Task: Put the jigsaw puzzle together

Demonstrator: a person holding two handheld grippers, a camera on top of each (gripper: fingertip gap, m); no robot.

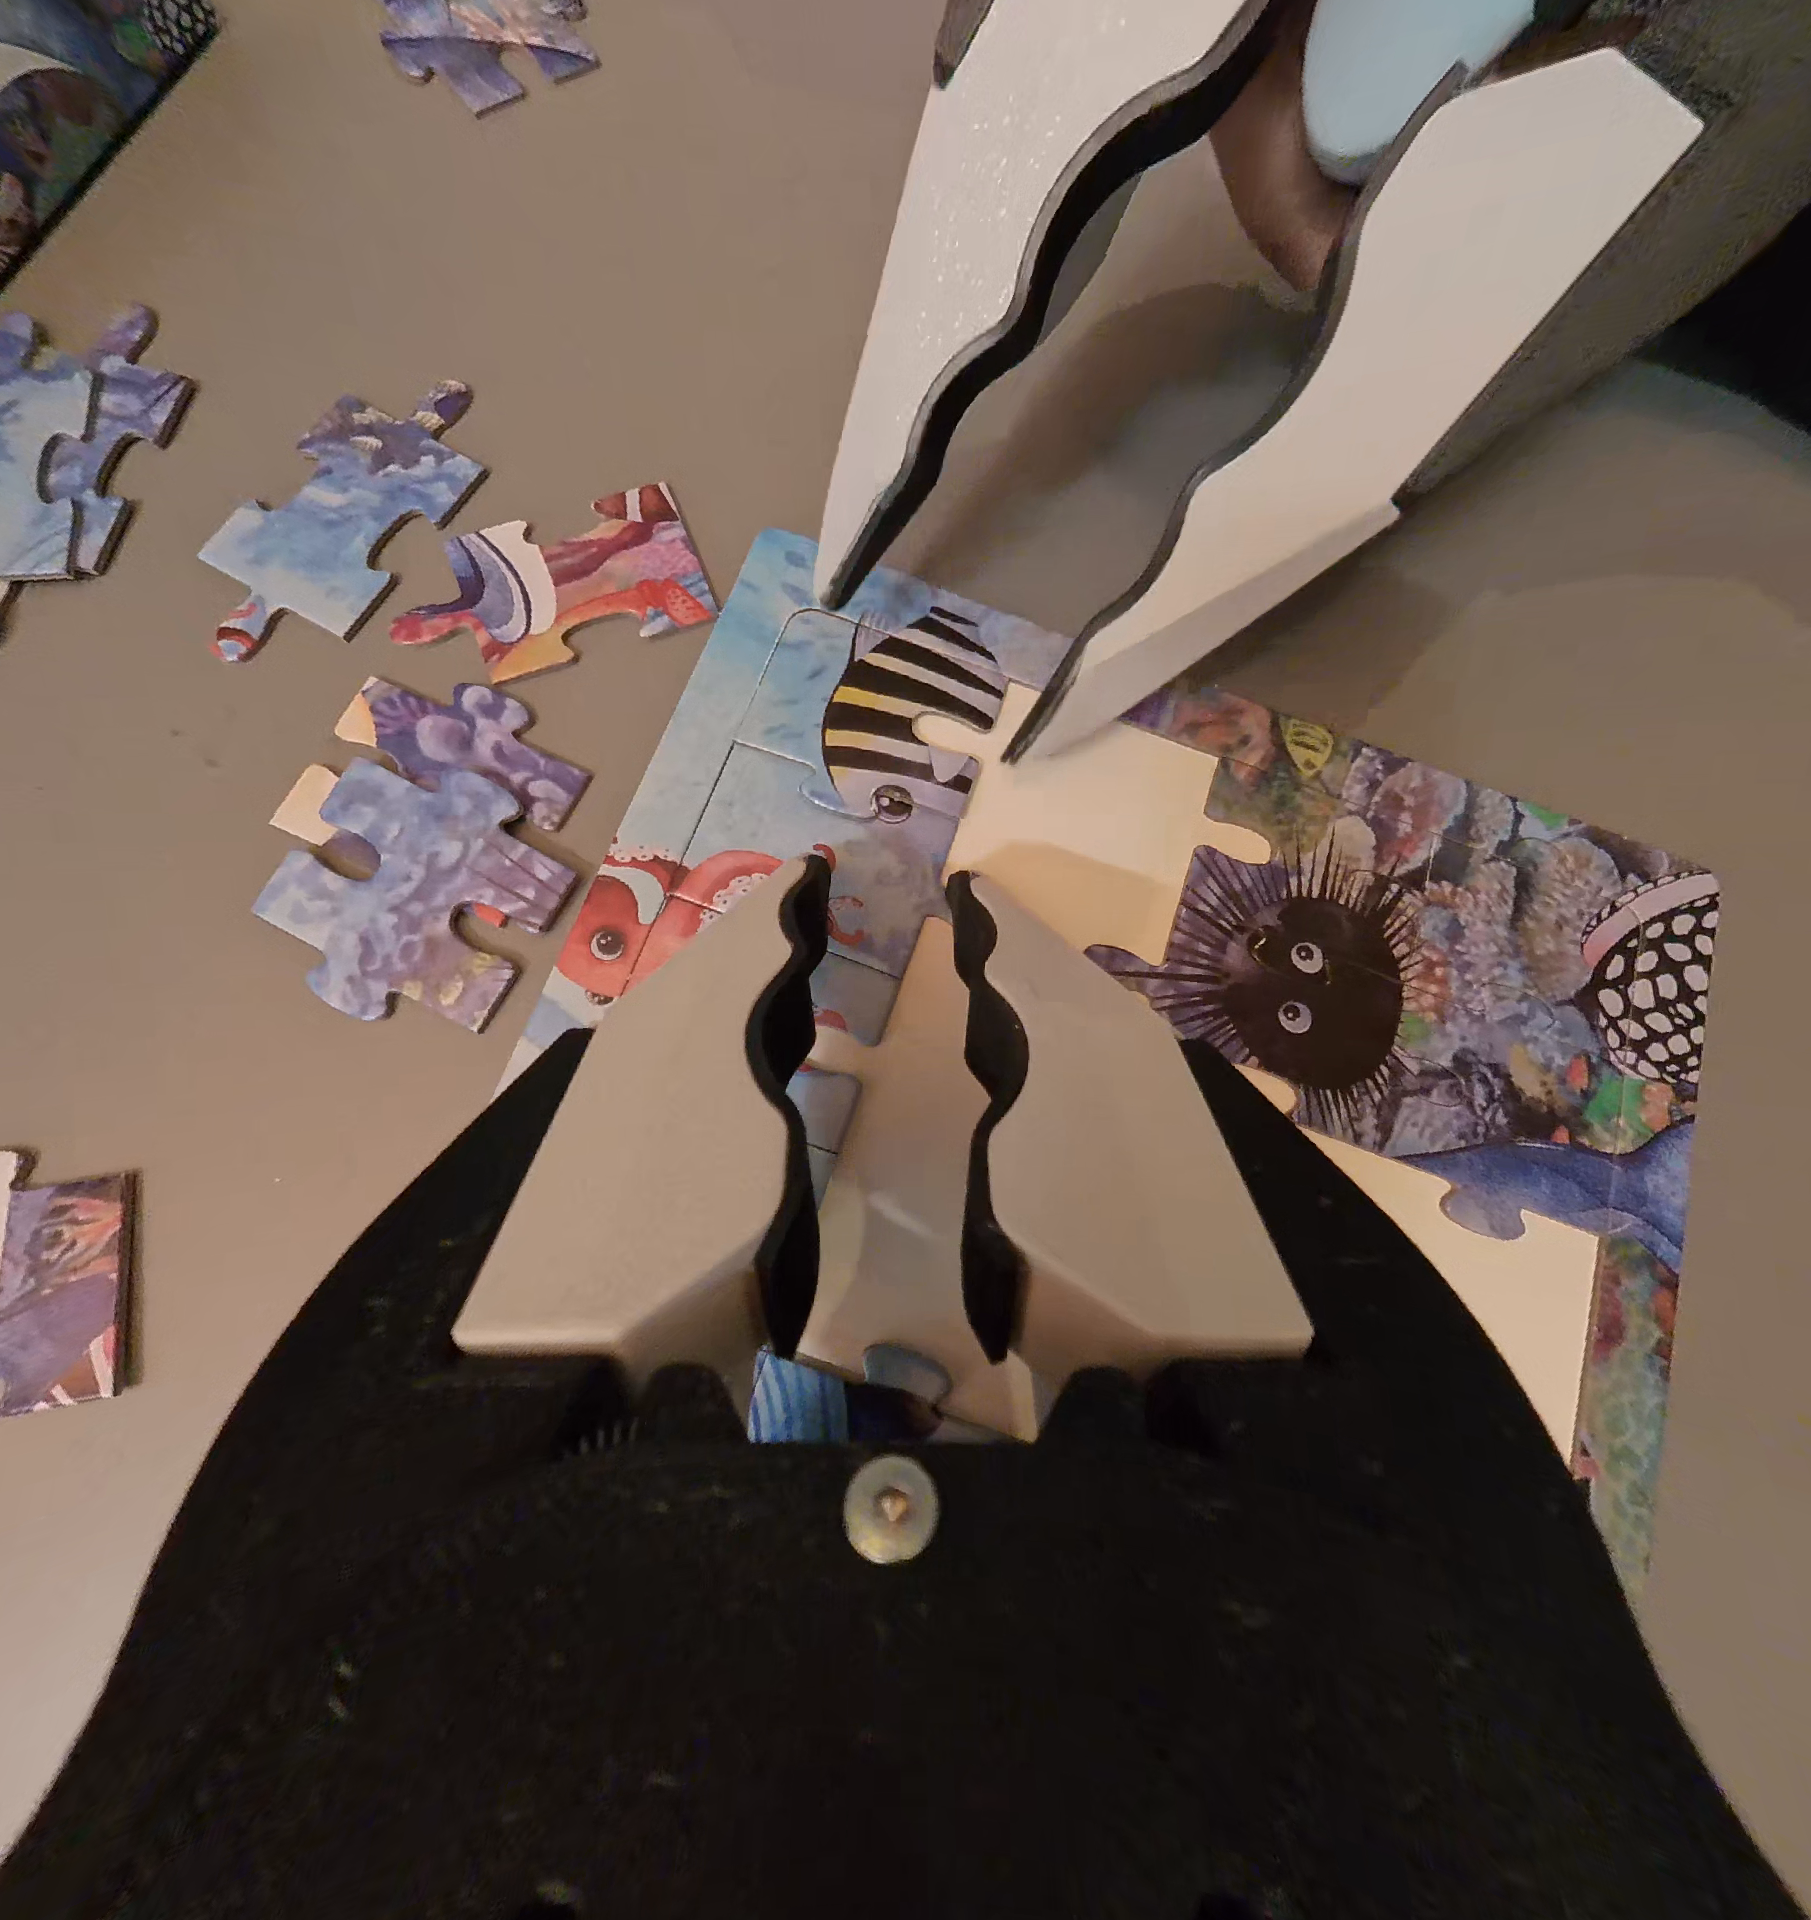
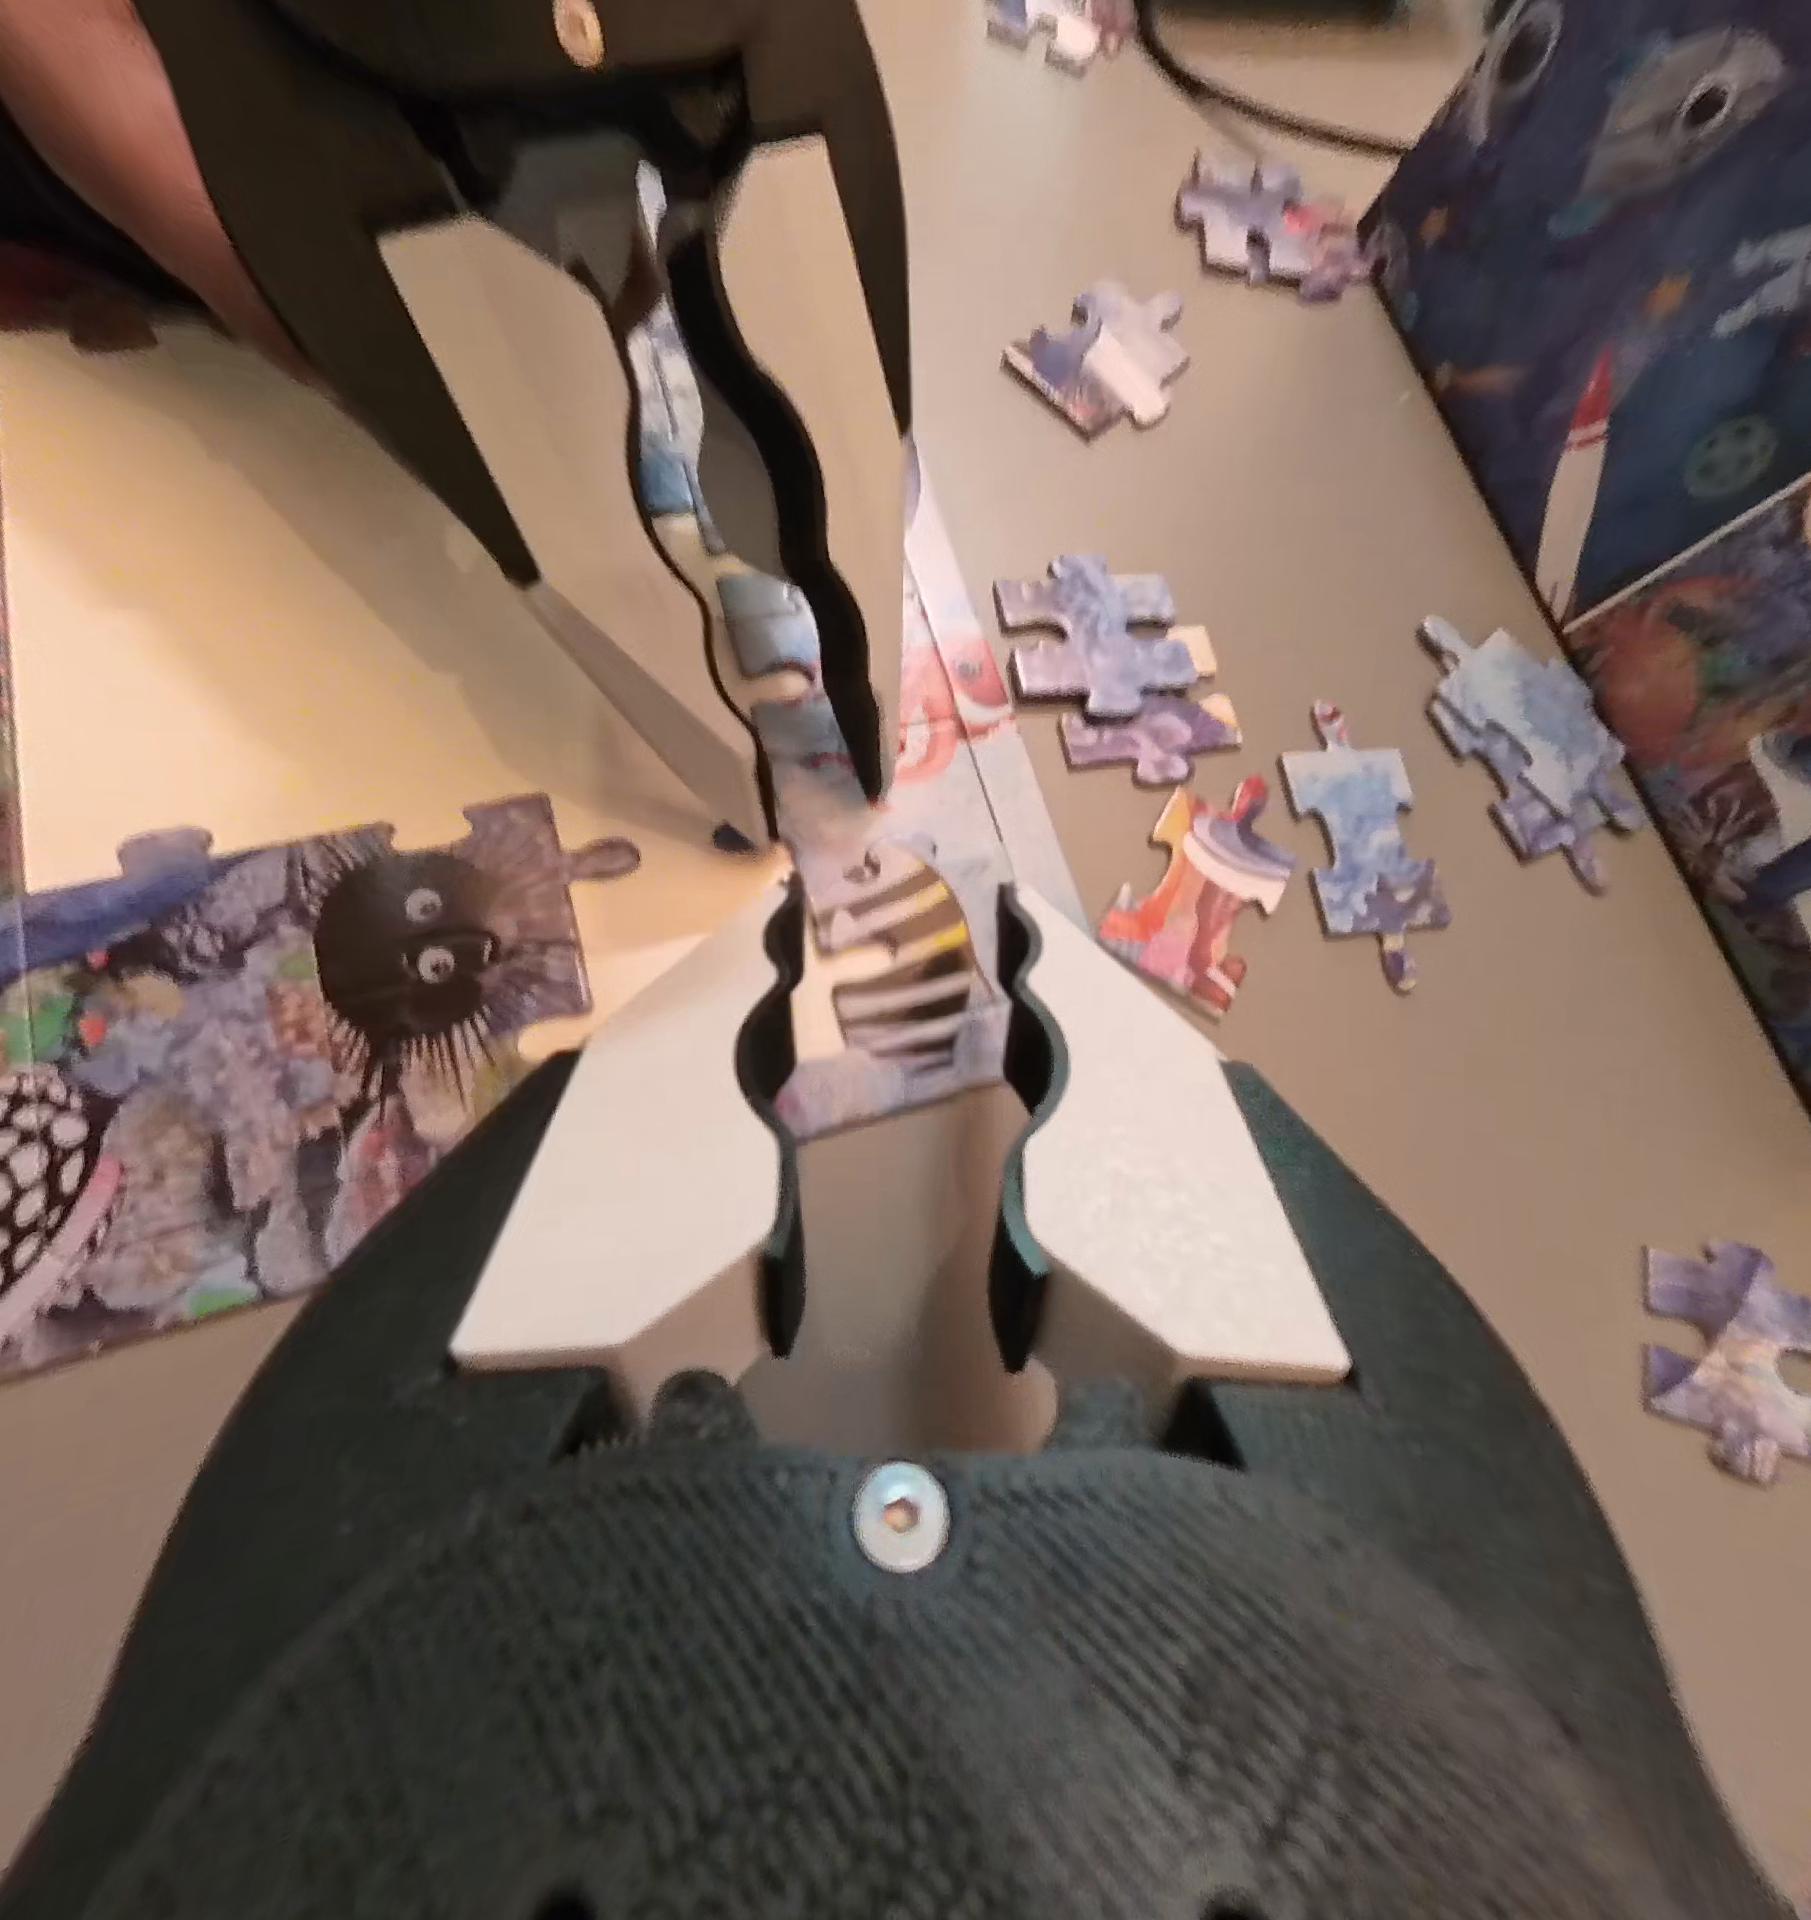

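Hovering spread over glossy interlocked puzzle (image 1: 1400,935), both wavy-edged tools, left tool (image 1: 885,878) and right tool (image 2: 896,902), grip nothing.

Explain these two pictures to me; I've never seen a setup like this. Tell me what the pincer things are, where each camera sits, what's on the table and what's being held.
A person holds two hand-held tongs, each carrying a camera that looks along its fingers. In the left wrist view, the left tongs are near and the right tongs reach in from above; the right wrist view shows the reverse. Both are open and hold nothing, tips over the striped fish in the half-built puzzle. Loose pieces lie on the grey table, beside the puzzle box.
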